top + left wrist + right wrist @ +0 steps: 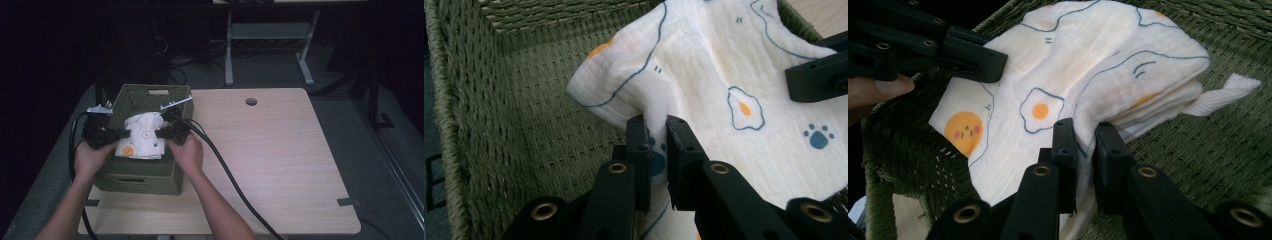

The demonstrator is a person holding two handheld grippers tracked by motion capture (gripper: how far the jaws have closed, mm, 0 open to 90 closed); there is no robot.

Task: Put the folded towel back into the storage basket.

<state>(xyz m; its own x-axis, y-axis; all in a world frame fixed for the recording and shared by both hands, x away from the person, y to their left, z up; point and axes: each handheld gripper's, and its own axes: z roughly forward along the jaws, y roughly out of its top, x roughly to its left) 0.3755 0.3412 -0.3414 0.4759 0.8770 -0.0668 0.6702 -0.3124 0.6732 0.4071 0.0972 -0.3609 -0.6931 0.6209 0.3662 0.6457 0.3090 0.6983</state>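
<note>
Both grippers, left (121,134) and right (162,131), are clamped on opposite edges of the printed muslin cloth (144,140); it is held stretched between them over the green wicker basket (150,177).

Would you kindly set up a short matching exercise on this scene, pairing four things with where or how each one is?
Things:
1. cloth
2. basket
3. left gripper
4. round hole

States:
A. green and woven, at the table's left
B. in the tabletop near its far edge
C. white with egg and paw prints, inside the basket
D. jaws pinching a fold of cloth

Pairs: 1-C, 2-A, 3-D, 4-B
</note>
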